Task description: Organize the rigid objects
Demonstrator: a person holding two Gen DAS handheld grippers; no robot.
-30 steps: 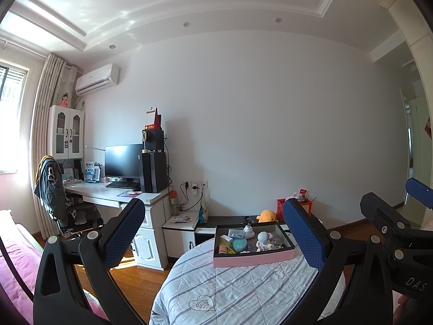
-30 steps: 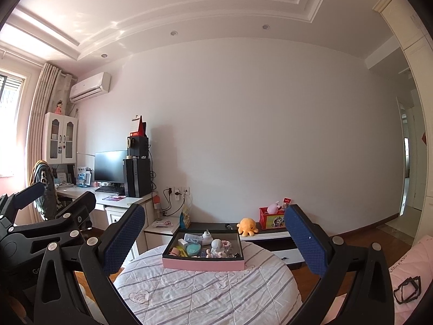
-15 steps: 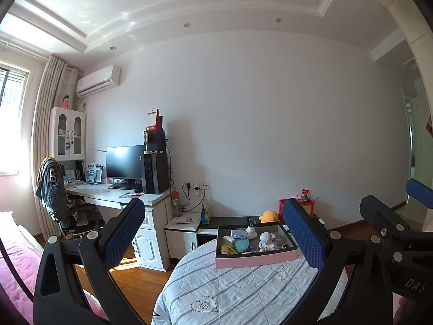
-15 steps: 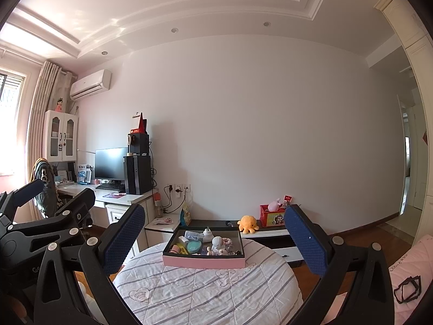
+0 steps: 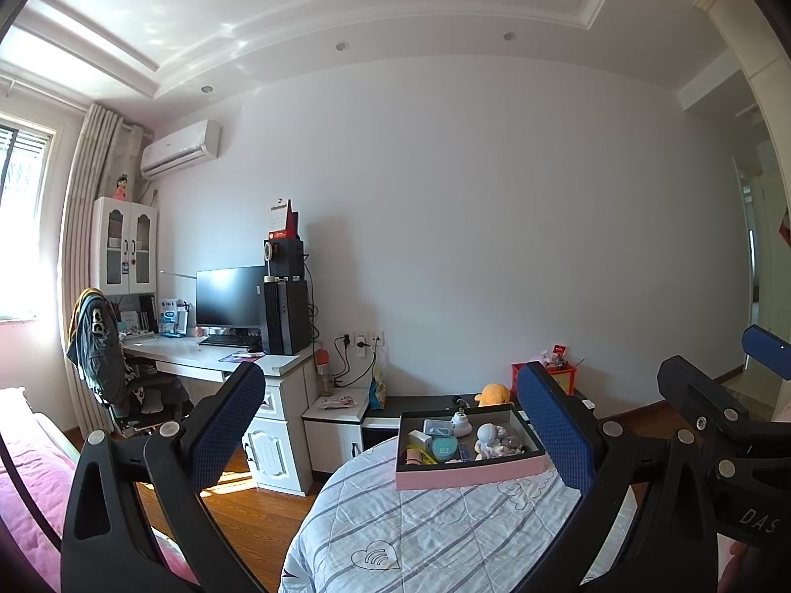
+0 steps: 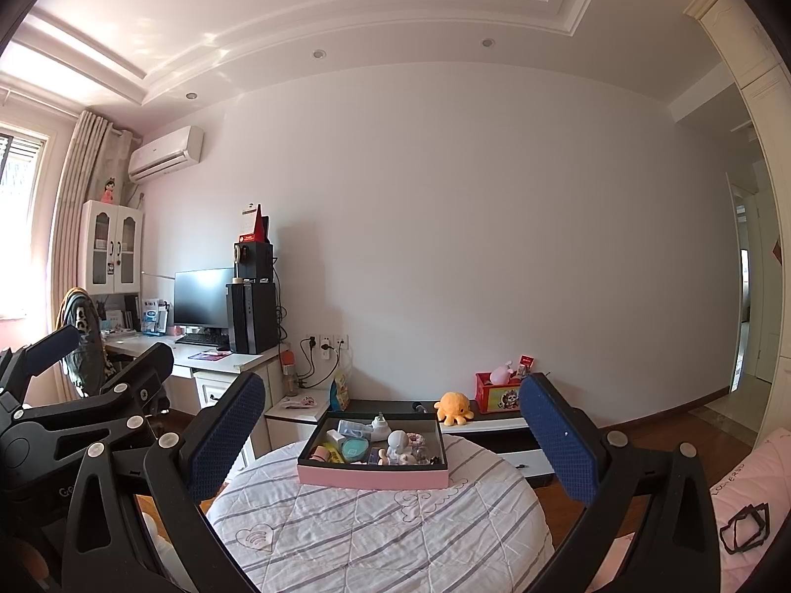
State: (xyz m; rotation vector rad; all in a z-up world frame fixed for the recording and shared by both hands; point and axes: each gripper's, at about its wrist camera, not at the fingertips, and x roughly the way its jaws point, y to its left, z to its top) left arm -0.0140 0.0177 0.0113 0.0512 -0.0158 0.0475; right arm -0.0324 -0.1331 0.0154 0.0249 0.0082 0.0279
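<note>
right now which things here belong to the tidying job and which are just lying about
Part of the job:
- pink tray on the round table
- small items in it: white figurine, teal case
- left gripper and right gripper, both open and empty

Just lying about:
- orange plush octopus
- red box
- monitor
- desk

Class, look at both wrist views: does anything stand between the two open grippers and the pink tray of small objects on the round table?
Nothing visible does. Only bare striped tablecloth lies between the right gripper, the left gripper and the pink tray.
</note>
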